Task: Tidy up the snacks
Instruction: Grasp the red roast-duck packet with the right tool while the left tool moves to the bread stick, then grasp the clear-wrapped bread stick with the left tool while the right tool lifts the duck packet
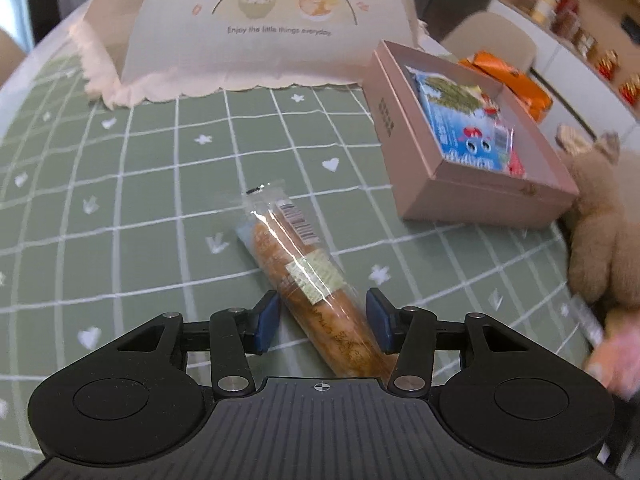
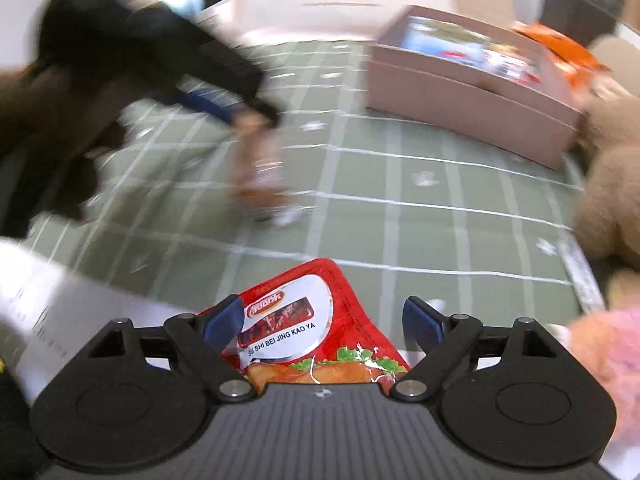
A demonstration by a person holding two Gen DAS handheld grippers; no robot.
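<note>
My left gripper (image 1: 322,320) is open, its blue pads on either side of a clear-wrapped bread stick (image 1: 304,276) lying on the green checked tablecloth (image 1: 140,200). A pink box (image 1: 468,196) to the right holds a blue snack packet (image 1: 464,120). In the right wrist view my right gripper (image 2: 324,320) is open with a red roast-duck snack packet (image 2: 308,328) between its pads, touching the left one. The left gripper (image 2: 208,100) and bread stick (image 2: 260,168) show blurred there, and the pink box (image 2: 460,100) sits at the back right.
A cream mesh food cover (image 1: 248,20) stands at the back. An orange packet (image 1: 508,76) lies behind the box. A tan plush toy (image 1: 608,220) sits at the right table edge, also in the right wrist view (image 2: 612,168). White paper (image 2: 52,300) lies at the left.
</note>
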